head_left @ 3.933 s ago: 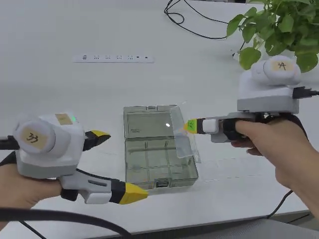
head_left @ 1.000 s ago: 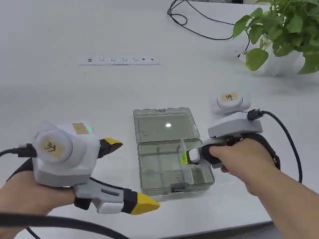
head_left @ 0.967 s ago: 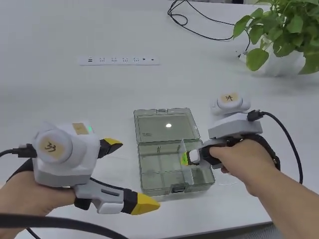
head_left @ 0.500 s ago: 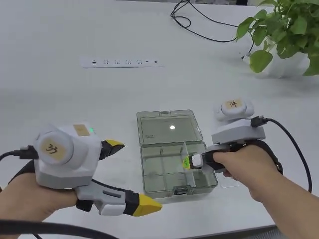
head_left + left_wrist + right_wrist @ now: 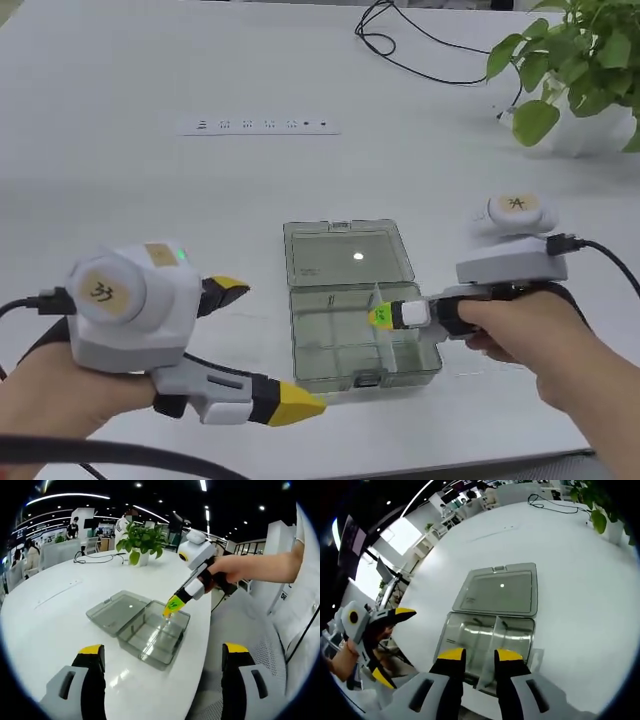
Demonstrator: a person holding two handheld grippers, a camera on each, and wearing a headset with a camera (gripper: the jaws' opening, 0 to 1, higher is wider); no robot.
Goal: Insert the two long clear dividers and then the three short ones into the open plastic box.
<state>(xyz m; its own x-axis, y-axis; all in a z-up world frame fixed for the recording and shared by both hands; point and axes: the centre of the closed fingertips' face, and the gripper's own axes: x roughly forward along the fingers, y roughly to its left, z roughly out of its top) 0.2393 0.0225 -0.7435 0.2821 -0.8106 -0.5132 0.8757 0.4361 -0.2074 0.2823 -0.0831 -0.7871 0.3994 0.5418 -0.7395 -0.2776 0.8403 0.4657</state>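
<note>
Now, nearest you, your left gripper (image 5: 265,350) hangs in front of the open plastic box (image 5: 300,345) and off to its left. Its yellow-tipped jaws are spread wide with nothing between them. Your right gripper (image 5: 381,317) comes in over the box's right wall, jaws pinched on the top edge of a clear divider (image 5: 487,645). That divider stands on edge inside the box's base, near the middle of its width, running from the front wall toward the hinge side. Whether it sits fully down in its slots, you cannot tell from these views. Just outside the box's right wall a second clear piece (image 5: 536,659) lies flat on the white table (image 5: 120,200). The box's lid (image 5: 348,250) is folded back flat behind the base. Farther beyond the box lies a white power strip (image 5: 262,125). A potted plant (image 5: 575,50) stands beyond it to the right, with a black cable (image 5: 420,45) alongside.
</note>
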